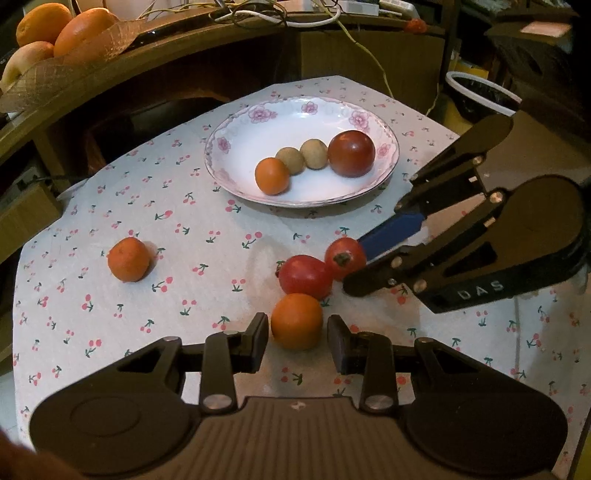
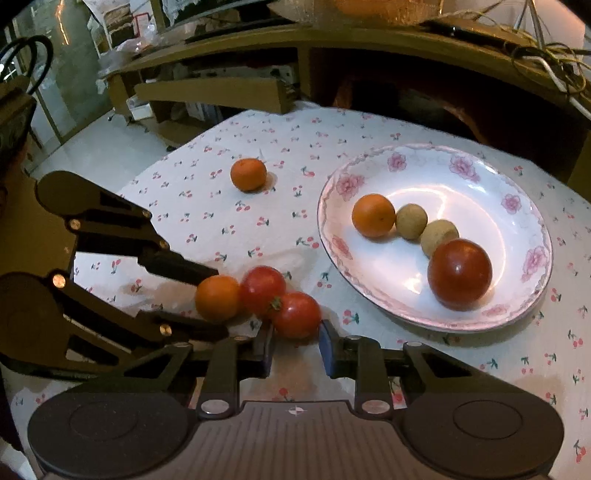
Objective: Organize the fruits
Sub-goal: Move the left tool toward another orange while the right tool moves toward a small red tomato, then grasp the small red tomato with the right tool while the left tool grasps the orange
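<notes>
A white floral plate (image 1: 229,177) (image 2: 517,177) holds a small orange (image 1: 272,176) (image 2: 373,215), two tan round fruits (image 1: 314,154) (image 2: 411,220) and a dark red tomato (image 1: 351,153) (image 2: 460,274). On the cherry-print cloth, an orange (image 1: 296,321) (image 2: 218,297) lies between the open fingers of my left gripper (image 1: 297,338). Two red tomatoes touch it; the nearer-to-right one (image 1: 345,257) (image 2: 297,314) lies between the open fingers of my right gripper (image 2: 295,345), the other (image 1: 304,277) (image 2: 263,290) beside it. A lone orange (image 1: 129,259) (image 2: 248,174) sits apart.
A wooden desk (image 1: 184,62) stands behind the table, with a basket of large oranges (image 1: 74,33) and cables (image 1: 295,18) on it. A bin (image 1: 480,96) stands on the floor at the right. The table's cloth edge (image 2: 177,147) drops off to the floor.
</notes>
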{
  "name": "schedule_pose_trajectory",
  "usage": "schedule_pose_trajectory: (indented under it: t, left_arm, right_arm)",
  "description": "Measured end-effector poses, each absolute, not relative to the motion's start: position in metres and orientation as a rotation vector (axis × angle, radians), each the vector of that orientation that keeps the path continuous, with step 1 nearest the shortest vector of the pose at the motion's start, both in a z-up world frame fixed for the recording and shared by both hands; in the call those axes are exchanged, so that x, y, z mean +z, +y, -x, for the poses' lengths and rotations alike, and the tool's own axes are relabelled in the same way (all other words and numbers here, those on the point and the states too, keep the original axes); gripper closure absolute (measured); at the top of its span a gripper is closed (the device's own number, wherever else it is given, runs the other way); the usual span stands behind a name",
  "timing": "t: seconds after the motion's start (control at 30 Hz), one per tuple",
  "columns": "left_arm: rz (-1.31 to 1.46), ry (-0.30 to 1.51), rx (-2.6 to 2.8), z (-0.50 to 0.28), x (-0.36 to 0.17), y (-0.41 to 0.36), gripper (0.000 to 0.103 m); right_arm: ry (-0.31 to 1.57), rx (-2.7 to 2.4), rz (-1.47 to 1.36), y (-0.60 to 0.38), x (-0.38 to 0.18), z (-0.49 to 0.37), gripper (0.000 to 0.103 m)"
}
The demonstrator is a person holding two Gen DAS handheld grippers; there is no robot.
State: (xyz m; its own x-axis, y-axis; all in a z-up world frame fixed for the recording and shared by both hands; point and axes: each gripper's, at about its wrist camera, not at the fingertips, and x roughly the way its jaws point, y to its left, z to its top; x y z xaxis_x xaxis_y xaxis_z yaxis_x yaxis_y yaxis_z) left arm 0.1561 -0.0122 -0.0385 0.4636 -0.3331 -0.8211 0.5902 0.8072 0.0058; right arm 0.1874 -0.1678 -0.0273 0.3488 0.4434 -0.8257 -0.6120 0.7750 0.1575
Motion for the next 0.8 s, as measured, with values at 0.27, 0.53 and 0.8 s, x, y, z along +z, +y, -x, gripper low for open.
schedule_pose_trajectory:
  t: [0.27, 0.53, 0.8]
  left_arm:
    - [-0.321, 0.936, -0.582, -0.157, -0.041, -0.013, 0.063]
    - [-0.324, 0.930, -0.572, -0.159, -0.043, -0.014, 0.062]
    - [-0.333, 0.923, -0.571, -0.157, -0.043, -0.015, 0.062]
  right_arm:
    - [1.032, 0.730, 0.232, -0.172, -0.019, -0.177, 0.076]
    - [1.025, 0.712, 0.255, -0.178, -0.022, -0.175, 0.068]
    - [1.003, 0.703, 0.236, -0.172, -0.025, -0.178, 0.065]
